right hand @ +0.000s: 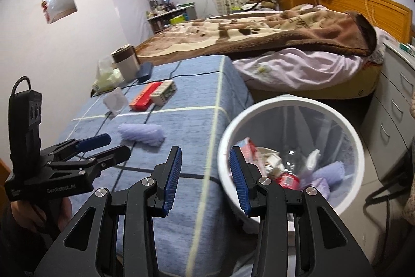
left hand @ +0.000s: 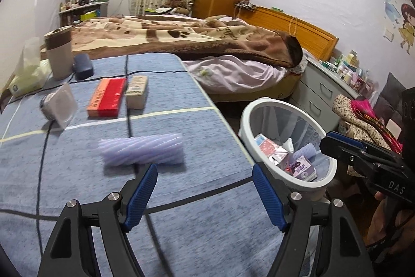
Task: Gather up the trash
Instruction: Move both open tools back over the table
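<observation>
Trash bin (right hand: pixel 290 105) on floor beside table (right hand: pixel 192 126), holding cartons, bottle, purple roll; contents blurred. Purple roll (left hand: pixel 142 151) on table, near left gripper (left hand: pixel 205 195), spread wide, empty. Right gripper (right hand: pixel 205 178) apart, empty.

Left gripper (left hand: pixel 205 179) and right gripper (right hand: pixel 205 162) gape, unladen.

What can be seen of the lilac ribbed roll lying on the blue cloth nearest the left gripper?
The lilac roll is a short cylinder with diagonal ribbing and looks soft or foamy. It lies on its side on the blue checked cloth, across a dark stripe, touching nothing else. It sits just ahead of the open left gripper, ungrasped, with the white bin beside the table to its right. Motion blur hides finer detail.
</observation>
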